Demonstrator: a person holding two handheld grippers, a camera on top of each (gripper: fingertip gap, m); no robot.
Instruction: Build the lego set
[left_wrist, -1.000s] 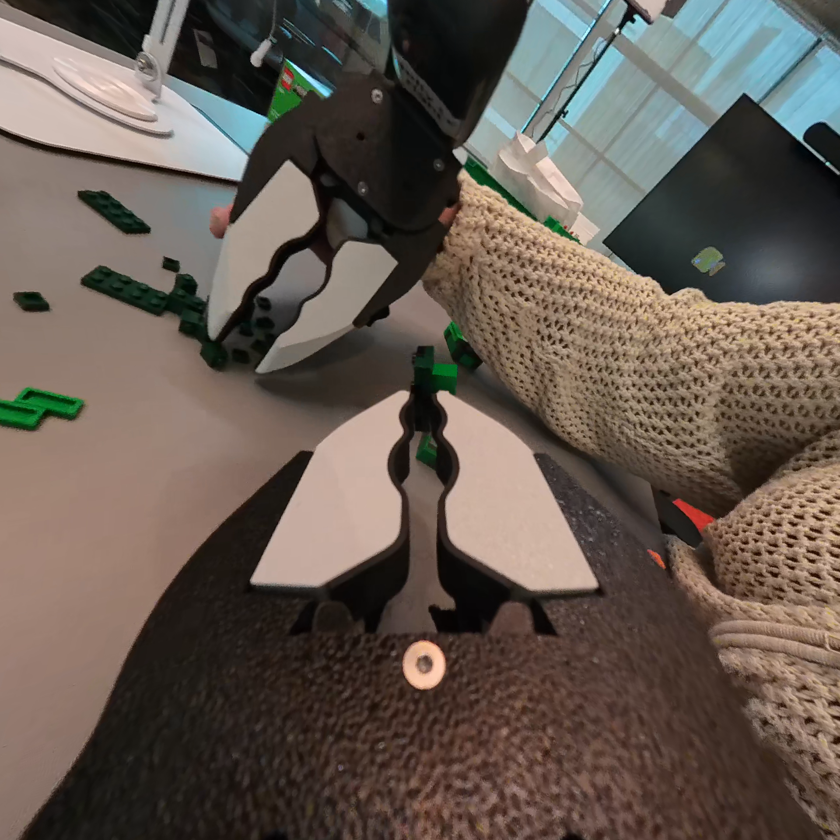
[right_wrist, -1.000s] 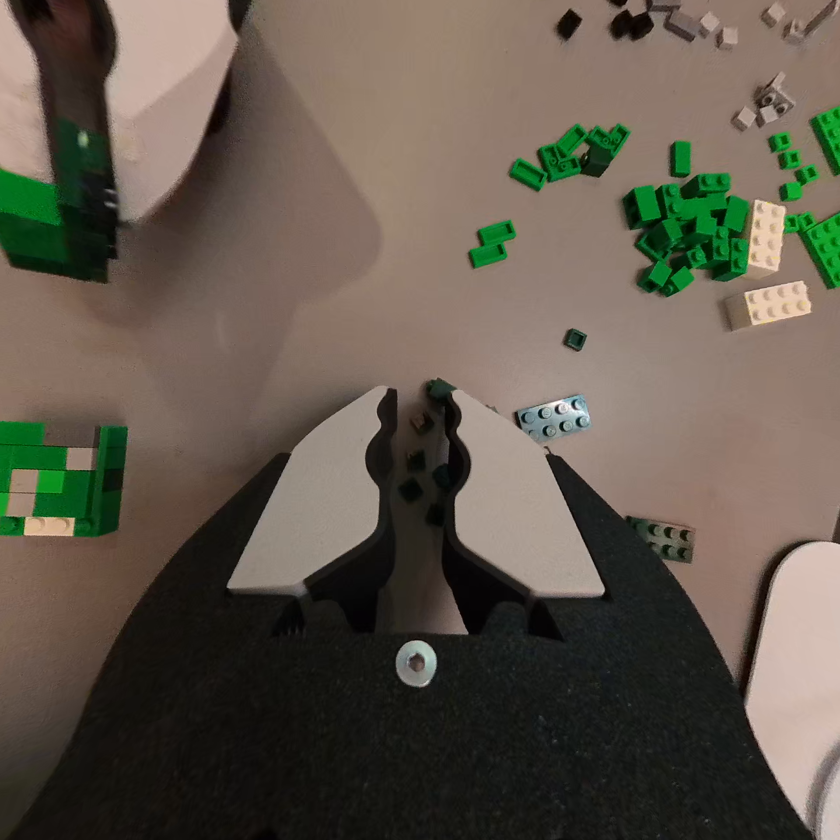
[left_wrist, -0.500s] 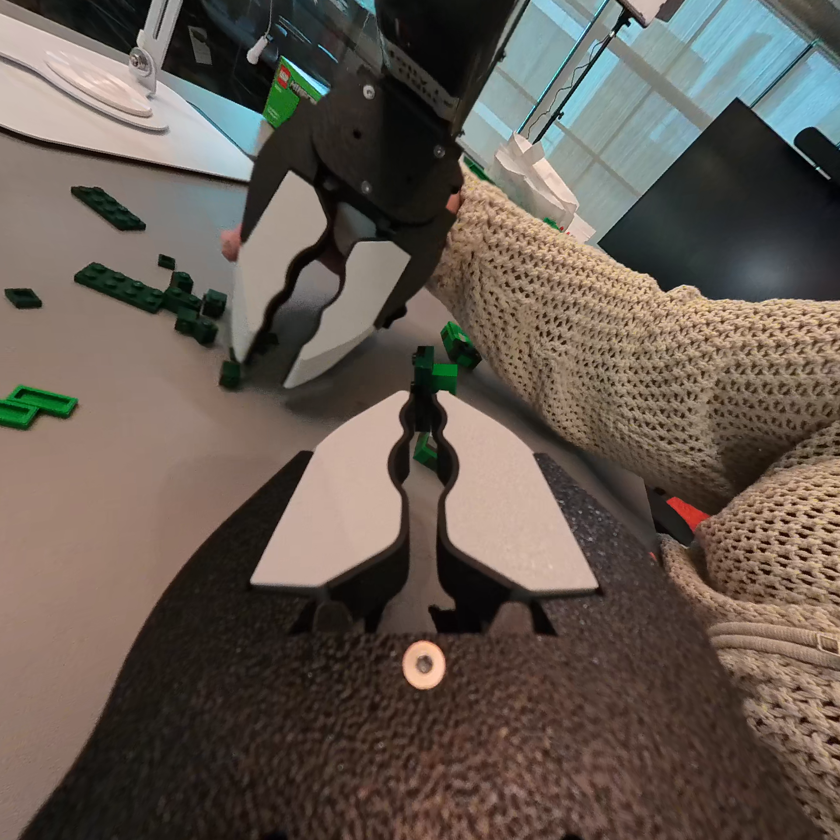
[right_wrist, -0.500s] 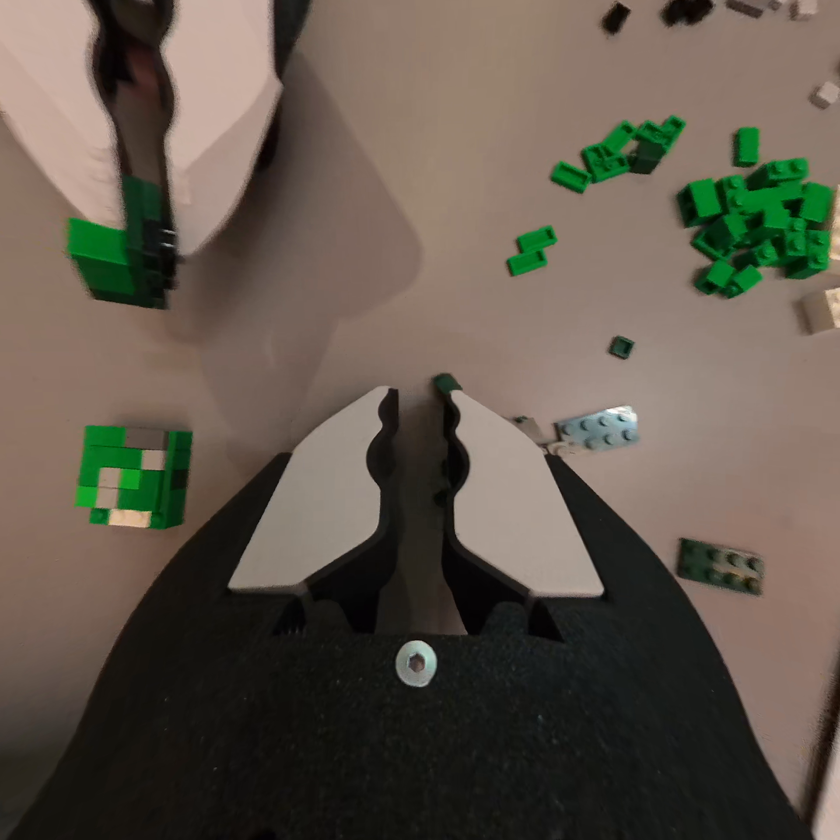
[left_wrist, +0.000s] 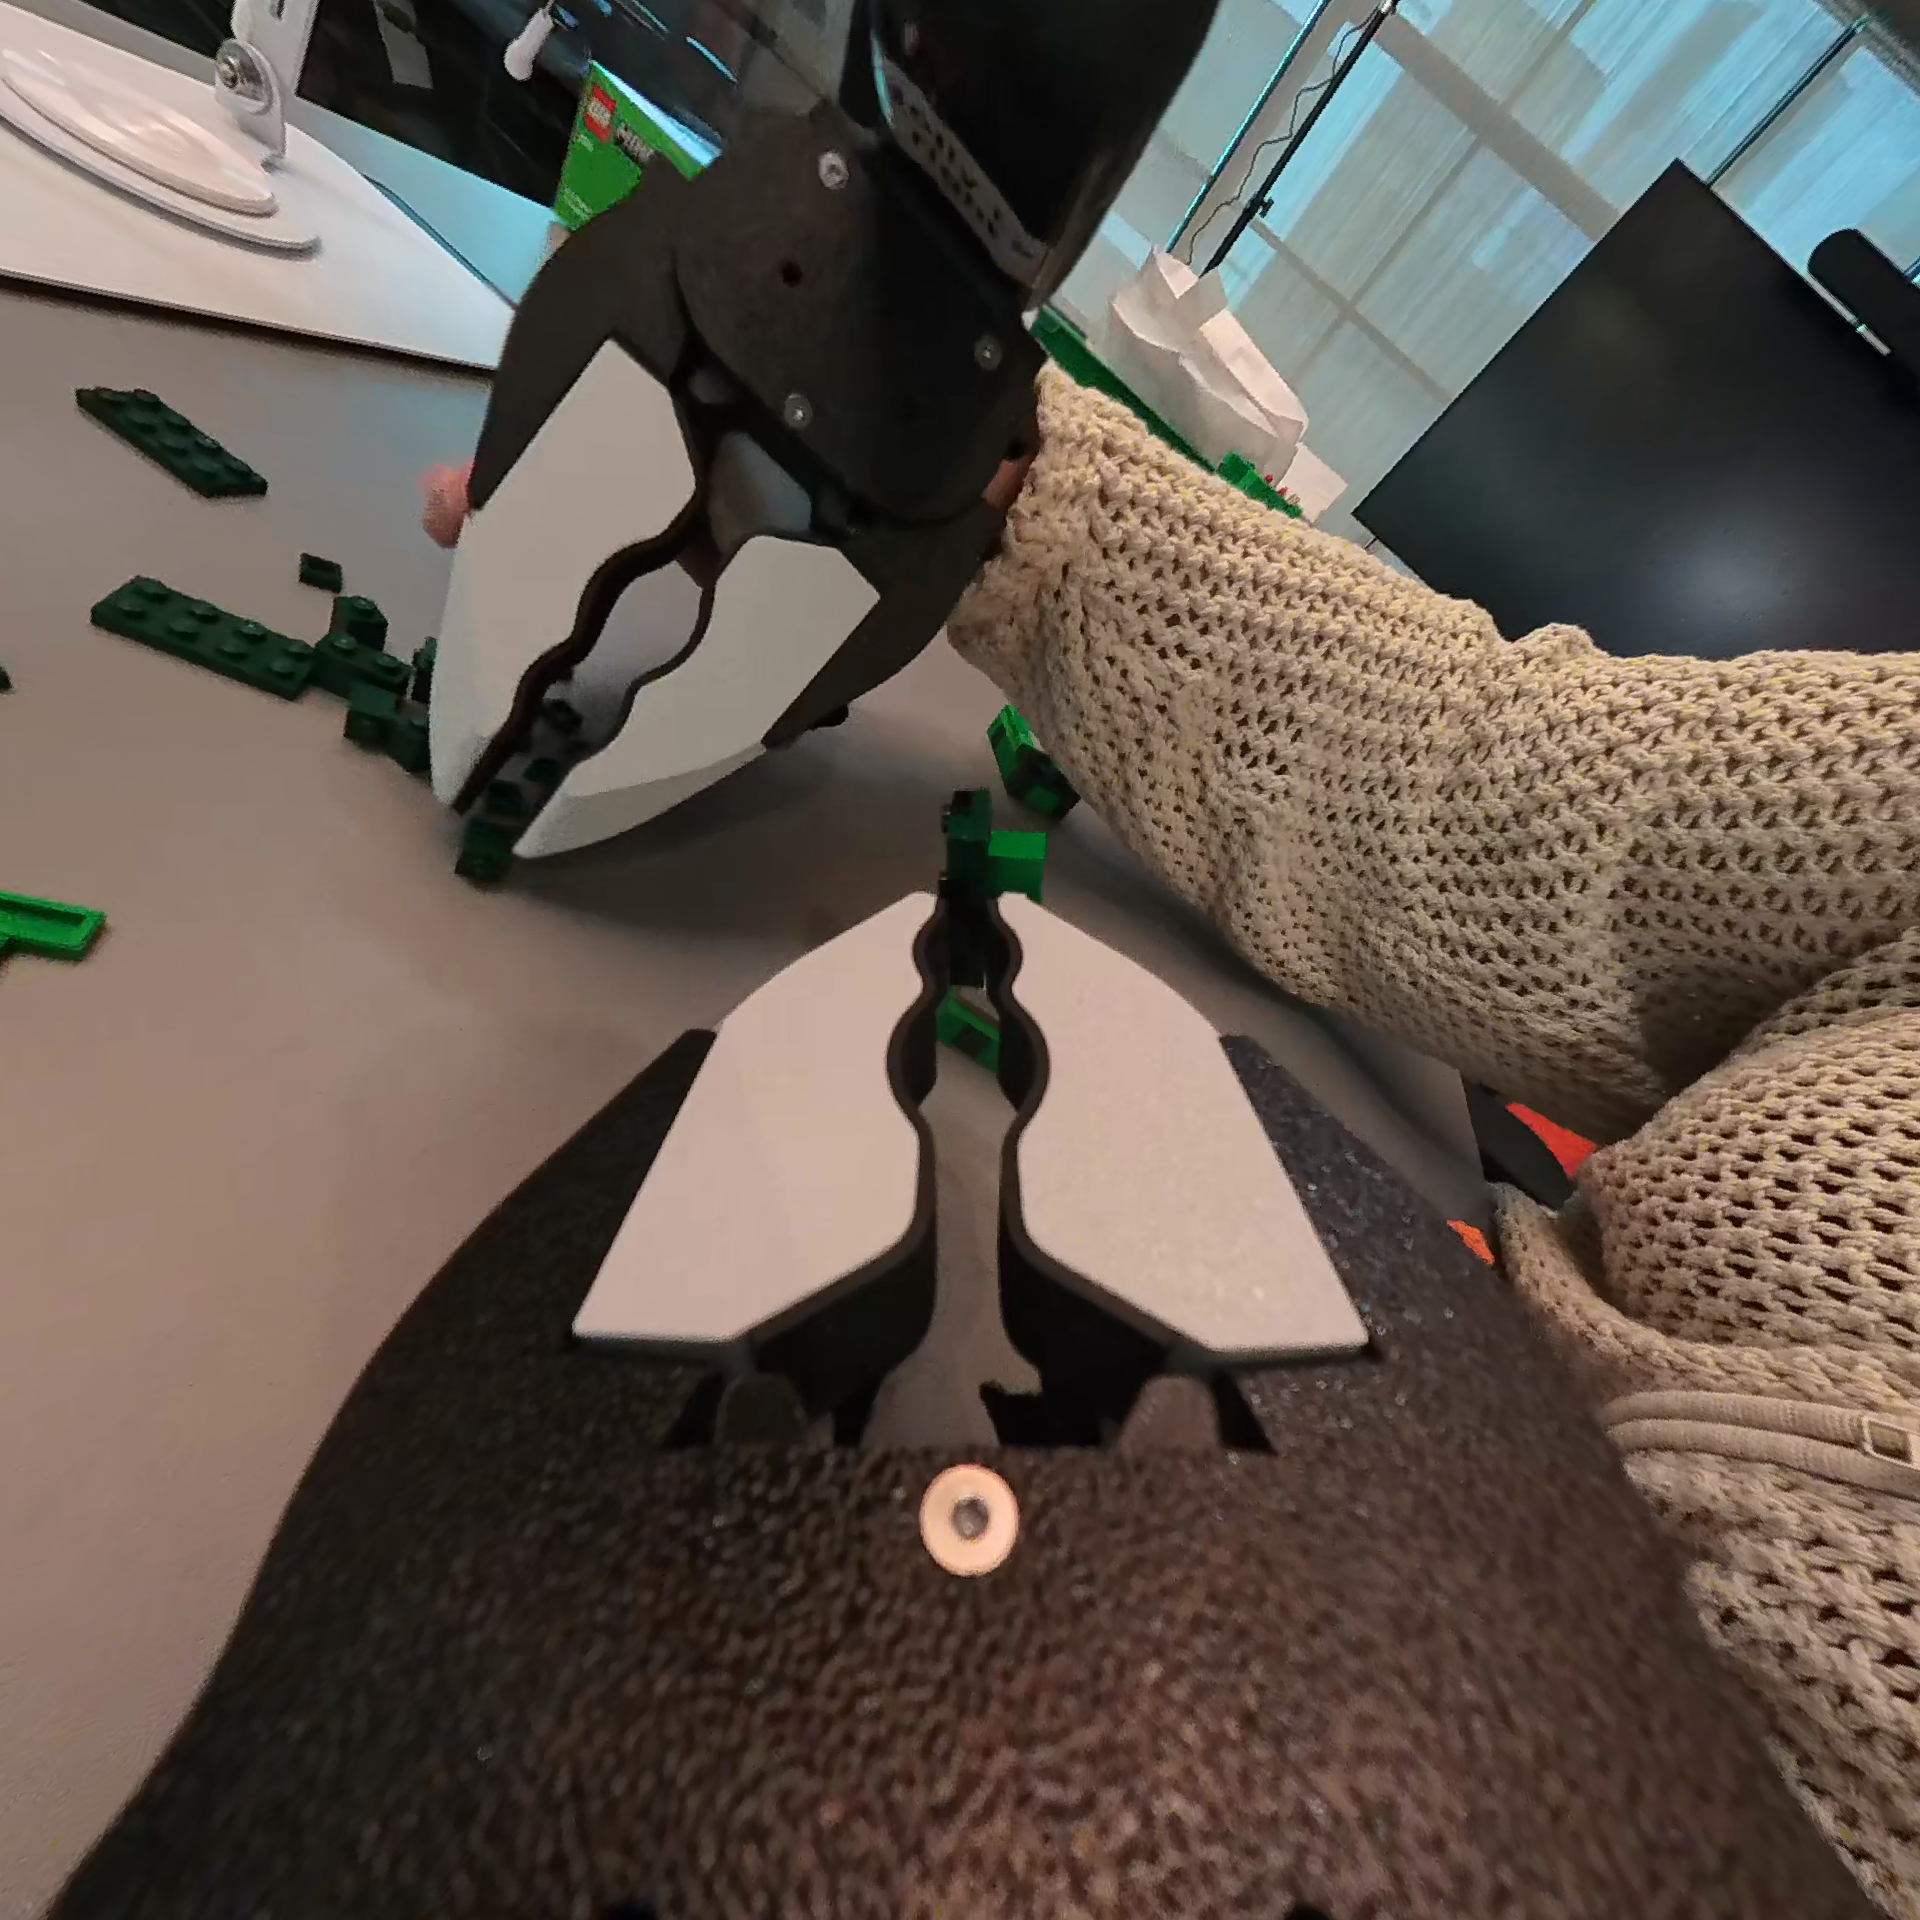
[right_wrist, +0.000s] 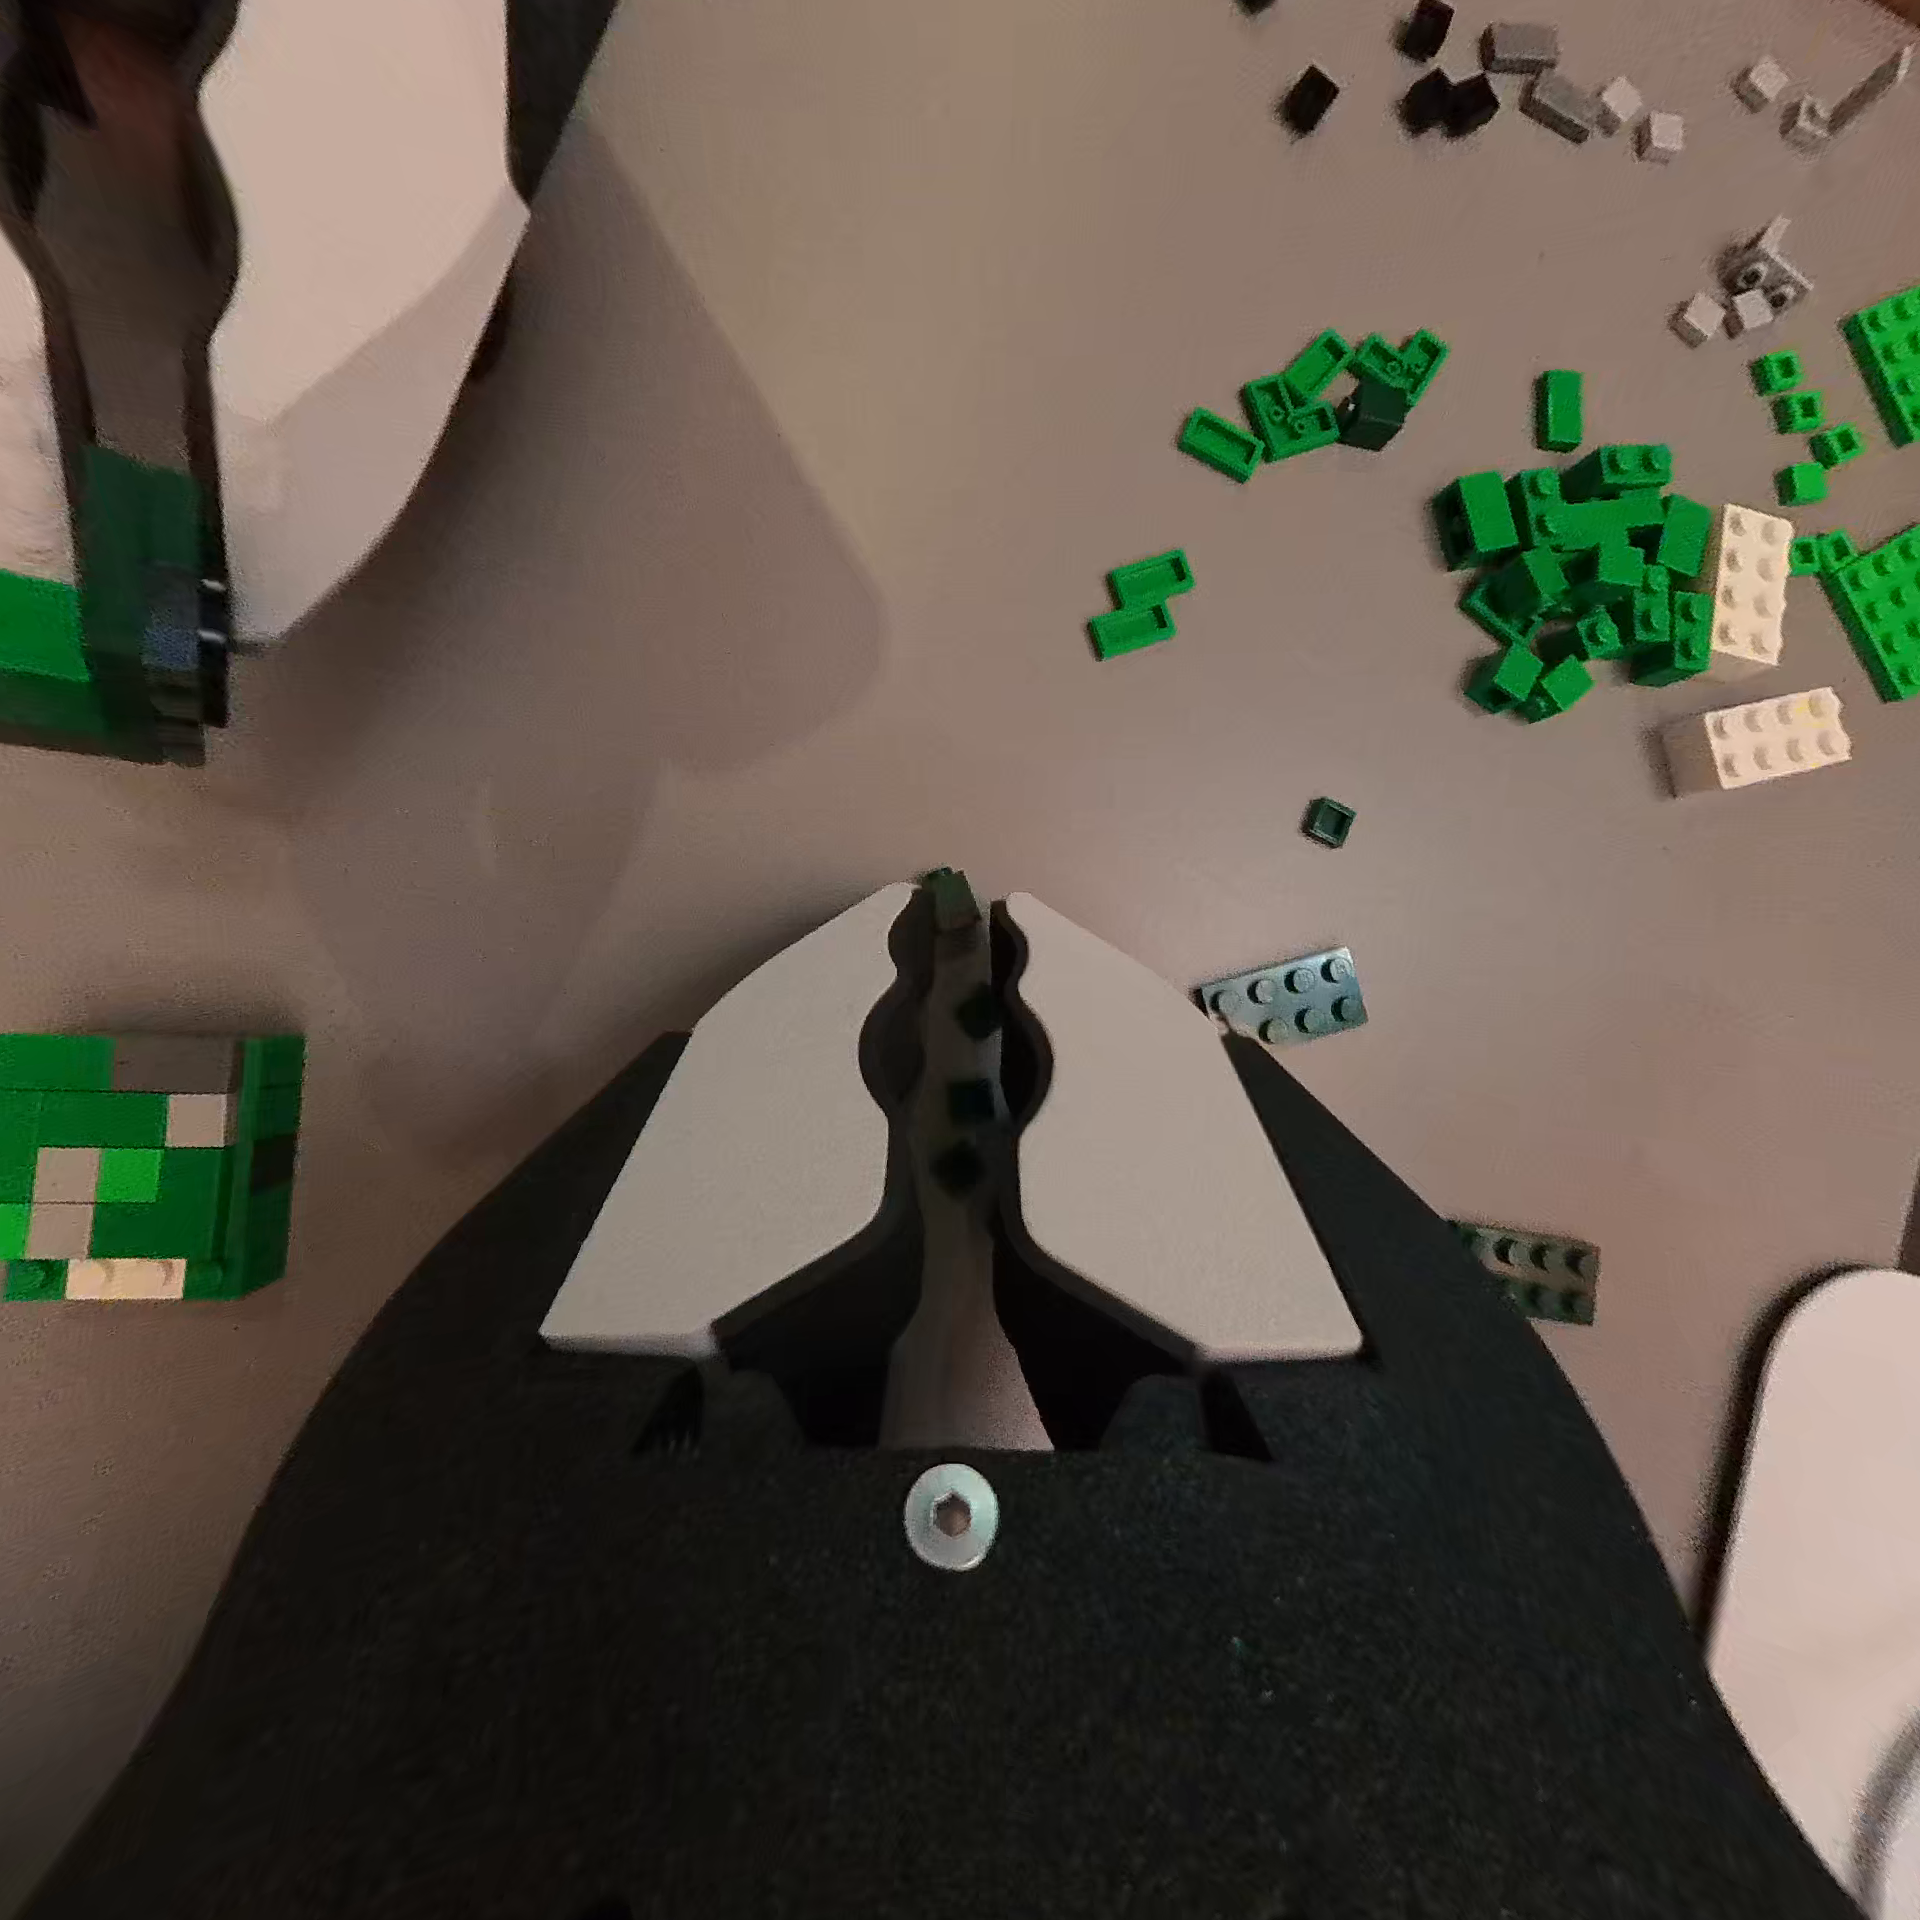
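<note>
Right claw: the right claw (right_wrist: 958, 902) has its tips down on the grey-brown surface (right_wrist: 987, 468). Its jaws are narrower than a second ago, leaving only a slim gap.
Piece at the tips: a tiny dark green square lego piece (right_wrist: 941, 889) now sits between the tips, against the left finger. A second ago it lay loose just ahead of the other finger. I cannot tell whether it is truly clamped.
Path: half a second ago the right claw had slid sideways off the scatter of small dark green pieces (left_wrist: 364, 675). It is back among them now, the tips touching the nearest ones.
Left claw: the left claw (left_wrist: 971, 920) stays nearly closed on a small green and dark green brick sub-assembly (left_wrist: 1003, 857). It holds this above the surface in the middle area, unchanged over the second.
Finished part: a green, grey and white brick cube (right_wrist: 145, 1164) rests on the surface, well apart from both claws and untouched.
Spare stock: a heap of bright green bricks (right_wrist: 1579, 561) lies off to one side, not disturbed.
Meaning: the pick of the next small piece looks under way but not secured. The likely next step is to seat it on the held sub-assembly.
Risk: so small a piece, sitting off-centre in the gap, may tip or pop out as the jaws finish closing.
</note>
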